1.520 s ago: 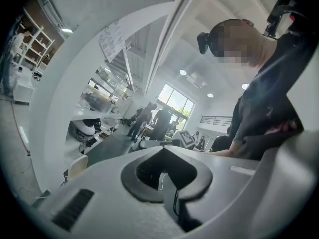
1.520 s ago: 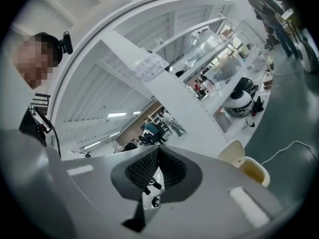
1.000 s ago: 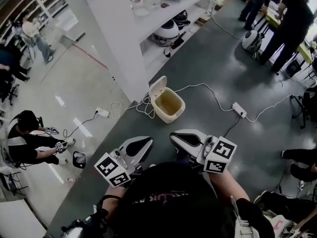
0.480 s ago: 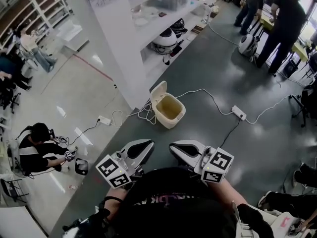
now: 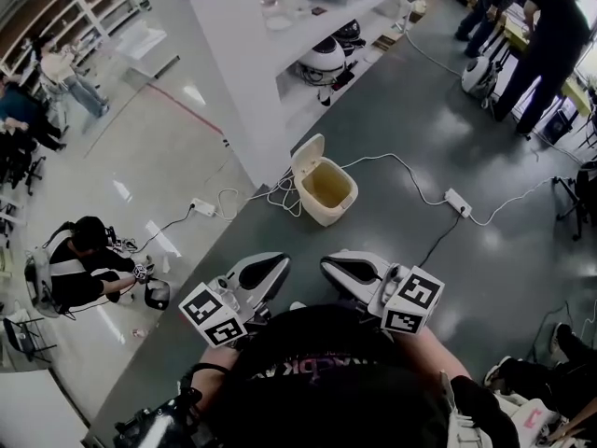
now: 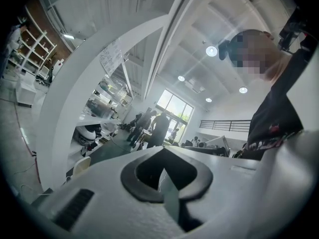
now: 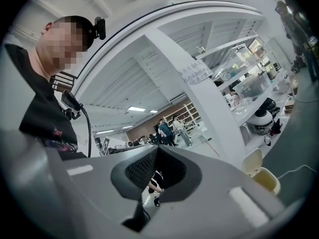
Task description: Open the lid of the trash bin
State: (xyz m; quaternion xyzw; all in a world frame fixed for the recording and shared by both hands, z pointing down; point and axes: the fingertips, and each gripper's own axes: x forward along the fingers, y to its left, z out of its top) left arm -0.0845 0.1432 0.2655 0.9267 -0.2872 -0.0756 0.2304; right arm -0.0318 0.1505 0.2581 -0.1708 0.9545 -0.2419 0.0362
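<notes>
Cream trash bin (image 5: 328,194) sits far ahead on grey floor, lid (image 5: 307,155) already upright. Left gripper (image 5: 269,267) and right gripper (image 5: 338,267) both clenched, empty, near the body. Risk: a stray nudge drops the lid; white cable (image 5: 408,172) beside the bin could snag.

The head view has swung a little. The cream plastic trash bin (image 5: 328,196), with its lid (image 5: 307,152) standing up, now shows a bit higher and more to the right than before. The sitting person in black clothes (image 5: 79,271) has slid further in from the left edge. The white power strip (image 5: 458,202) has slid a little to the right too.
</notes>
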